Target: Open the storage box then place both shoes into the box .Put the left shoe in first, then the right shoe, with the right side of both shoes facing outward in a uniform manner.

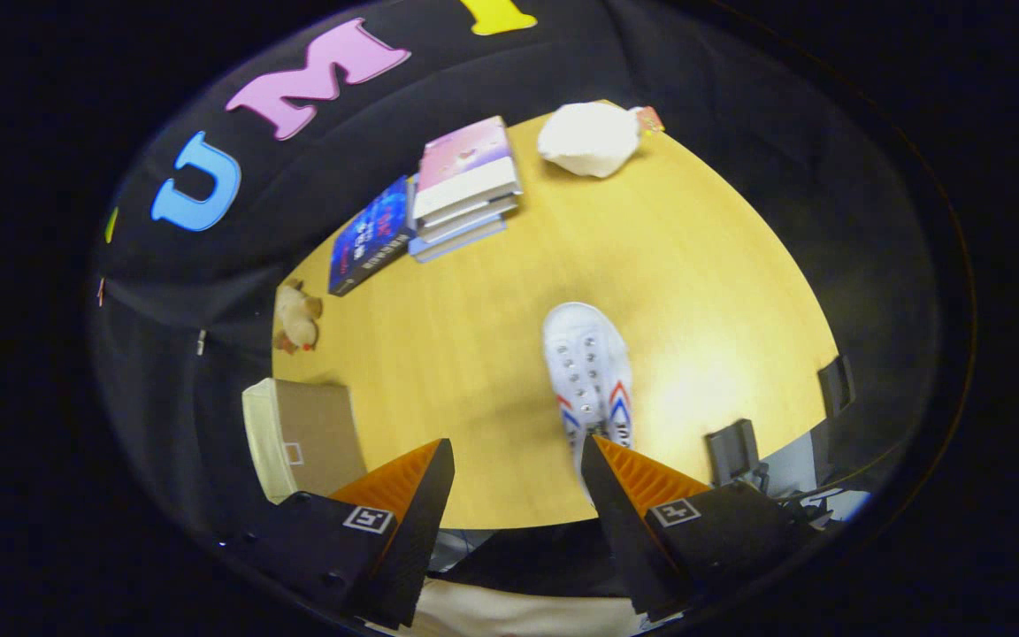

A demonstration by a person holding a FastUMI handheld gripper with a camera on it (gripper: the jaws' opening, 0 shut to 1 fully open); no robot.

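Note:
A white lace-up shoe point(587, 376) with red and blue stripes on its side lies on the yellow wooden table point(695, 265). Its toe points away from me, and its heel end is hidden behind the tip of my right finger point(616, 478). My gripper point(517, 442) is open, fingers wide apart, with bare tabletop between them. The storage box point(302, 438), brown with a cream side and a small white label frame, stands beside my left finger point(412, 482) at the table's edge. I cannot tell whether its lid is open.
A stack of books point(465, 186) with a dark blue book point(372, 234) beside it lies at the far side. A white crumpled bag point(589, 137) sits beyond them. A small plush toy point(297, 318) lies beyond the box. Black clamps point(733, 451) grip the near table edge.

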